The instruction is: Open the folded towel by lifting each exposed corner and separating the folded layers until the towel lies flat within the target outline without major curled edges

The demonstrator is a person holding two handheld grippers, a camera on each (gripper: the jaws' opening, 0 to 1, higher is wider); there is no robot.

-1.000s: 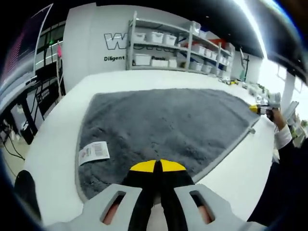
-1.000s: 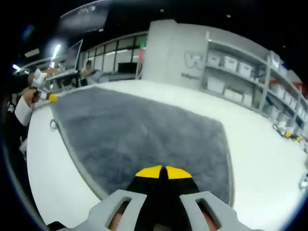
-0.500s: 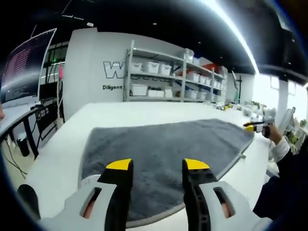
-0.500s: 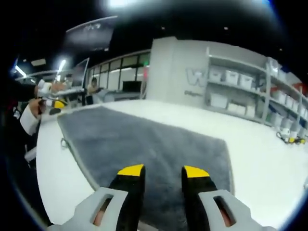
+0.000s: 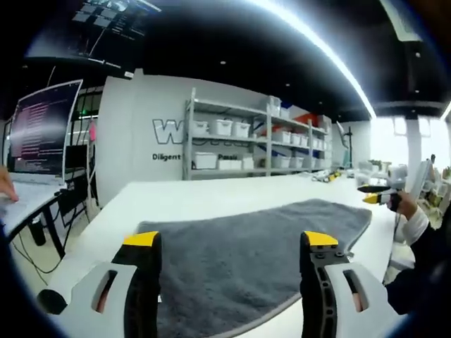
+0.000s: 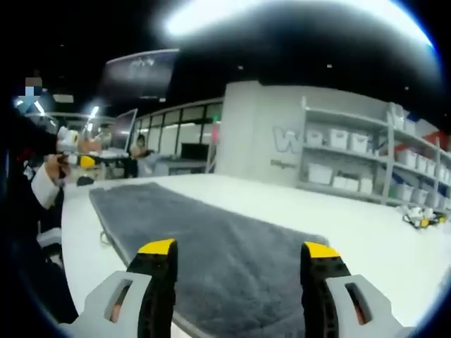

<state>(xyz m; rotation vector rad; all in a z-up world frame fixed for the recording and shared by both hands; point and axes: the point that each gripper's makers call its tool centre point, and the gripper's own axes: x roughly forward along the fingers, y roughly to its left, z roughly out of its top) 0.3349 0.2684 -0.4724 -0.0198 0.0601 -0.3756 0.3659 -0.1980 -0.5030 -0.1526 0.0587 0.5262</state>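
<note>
The grey towel (image 5: 246,246) lies spread out flat on the white table (image 5: 204,193). In the left gripper view my left gripper (image 5: 231,243) is open, lifted above the towel's near edge, with nothing between its yellow-tipped jaws. The right gripper (image 5: 373,193) appears far right, past the towel's far corner, held by a person's hand. In the right gripper view the same towel (image 6: 211,243) stretches away to the left. My right gripper (image 6: 239,250) is open above its near end, holding nothing. The left gripper (image 6: 77,160) shows far left by a white sleeve.
Metal shelves (image 5: 239,141) with white bins stand against the back wall, also seen as shelves (image 6: 352,169) in the right gripper view. A monitor (image 5: 42,130) and desk sit at the left. Bare white table (image 6: 366,232) surrounds the towel. Small yellow items (image 6: 423,220) lie at the far right.
Both grippers went from shut at the towel's edges to wide open, letting the towel go. Both cameras rose and tilted up, so the towel now sits lower in each view.
</note>
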